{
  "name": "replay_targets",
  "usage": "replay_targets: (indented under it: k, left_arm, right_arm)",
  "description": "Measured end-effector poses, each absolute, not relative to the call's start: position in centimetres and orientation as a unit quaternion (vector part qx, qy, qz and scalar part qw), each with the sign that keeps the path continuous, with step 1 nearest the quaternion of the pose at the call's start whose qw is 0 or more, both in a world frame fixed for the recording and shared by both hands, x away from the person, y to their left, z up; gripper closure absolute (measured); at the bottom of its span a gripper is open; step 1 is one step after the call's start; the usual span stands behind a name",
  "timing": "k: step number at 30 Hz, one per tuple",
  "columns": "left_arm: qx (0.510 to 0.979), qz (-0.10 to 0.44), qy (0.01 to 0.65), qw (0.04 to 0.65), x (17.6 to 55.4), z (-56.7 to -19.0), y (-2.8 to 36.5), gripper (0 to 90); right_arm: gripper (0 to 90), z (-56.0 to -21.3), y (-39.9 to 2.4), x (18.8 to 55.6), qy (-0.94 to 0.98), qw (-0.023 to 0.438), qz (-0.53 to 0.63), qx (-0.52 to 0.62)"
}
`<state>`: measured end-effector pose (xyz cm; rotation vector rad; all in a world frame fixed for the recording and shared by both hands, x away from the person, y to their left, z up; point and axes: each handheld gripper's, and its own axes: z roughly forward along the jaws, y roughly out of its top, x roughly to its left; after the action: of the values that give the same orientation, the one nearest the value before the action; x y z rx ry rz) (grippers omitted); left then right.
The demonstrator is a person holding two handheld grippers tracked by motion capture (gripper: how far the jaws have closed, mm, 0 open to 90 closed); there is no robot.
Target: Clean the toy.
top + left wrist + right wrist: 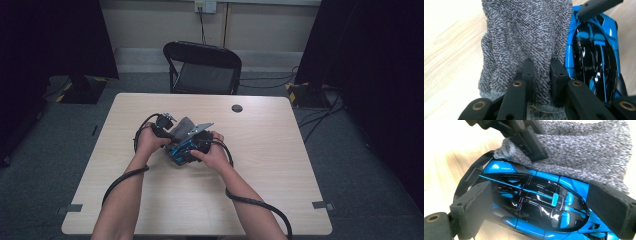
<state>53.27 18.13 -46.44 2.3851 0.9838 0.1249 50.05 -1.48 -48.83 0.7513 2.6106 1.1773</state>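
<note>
- Two hand-held grippers are working mid-surface here: the left hand-held gripper (pixel 541 72) has its jaws pinched nearly together on a fold of fuzzy grey knitted cloth (pixel 526 35), and the right hand-held gripper (pixel 544 212) has its pads clamped on either end of a glossy blue and black toy sports car (pixel 534 207).
- Car sits on the pale wooden surface (pixel 280 150) with the cloth lying against one side of it, partly over the edge.
- Looks to me like a wipe-down of the car. Risk one: the grip is only on a thin fold, so a hard drag could pull the cloth free.
- Risk two: that shiny shell is slippery, and a sideways push from the cloth could twist the car out of the pads.
- Around it: a small dark round disc (pixel 237 108) near the far edge, well apart, and a black folding chair (pixel 202 67) beyond. Neither is in the way; the trailing cables might snag, though.
</note>
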Motion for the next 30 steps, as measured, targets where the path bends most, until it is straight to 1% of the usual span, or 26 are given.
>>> replay_targets:
  k: [30]
  left_arm:
    - [0.881,0.037,0.379,0.281,50.5,-46.5,21.5,77.0]
  right_arm:
    - [6.8,-48.7,-1.4,50.1,0.879,0.09,0.392,0.256]
